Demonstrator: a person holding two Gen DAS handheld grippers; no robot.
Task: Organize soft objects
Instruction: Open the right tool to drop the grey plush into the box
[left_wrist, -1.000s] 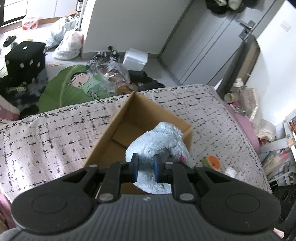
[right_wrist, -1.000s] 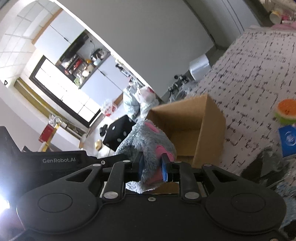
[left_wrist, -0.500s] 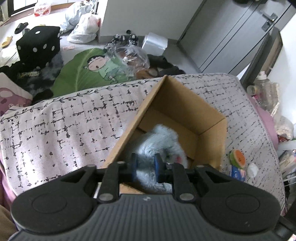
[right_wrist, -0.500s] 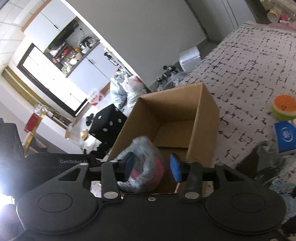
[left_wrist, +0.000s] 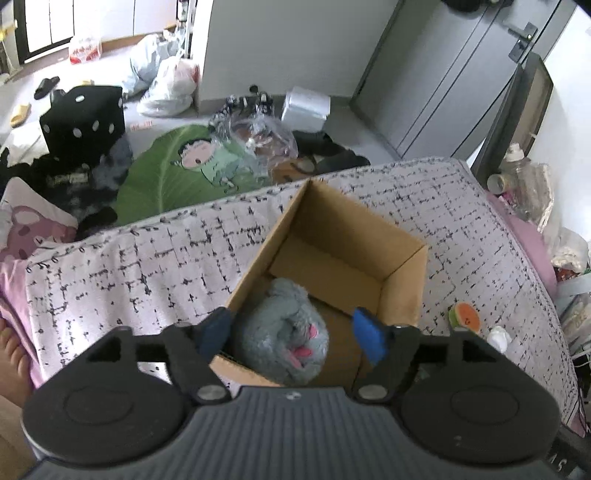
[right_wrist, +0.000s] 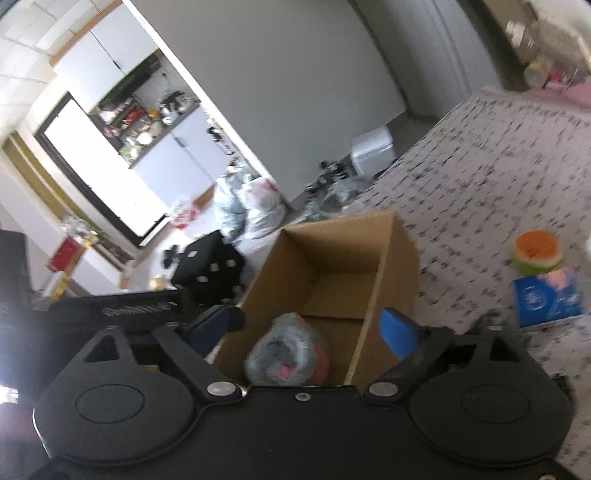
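1. The left gripper (left_wrist: 291, 334) has just been opening; its jaws stand apart above the grey plush toy (left_wrist: 282, 334), pads clear of it.
2. The right gripper (right_wrist: 306, 326) has likewise just spread wide, nothing pressed between its jaws.
3. The toy lies inside the cardboard box (left_wrist: 402, 291), at its near end.
4. The box sits on the patterned bedcover (left_wrist: 147, 266); a watermelon-slice toy (left_wrist: 464, 316) lies beside it.

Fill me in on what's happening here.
A person with two handheld grippers is tidying soft toys on a bed. The grey plush toy now lies in the cardboard box. The left gripper and right gripper have just been opening their jaws; neither touches it. A watermelon-slice toy is still on the patterned blanket.
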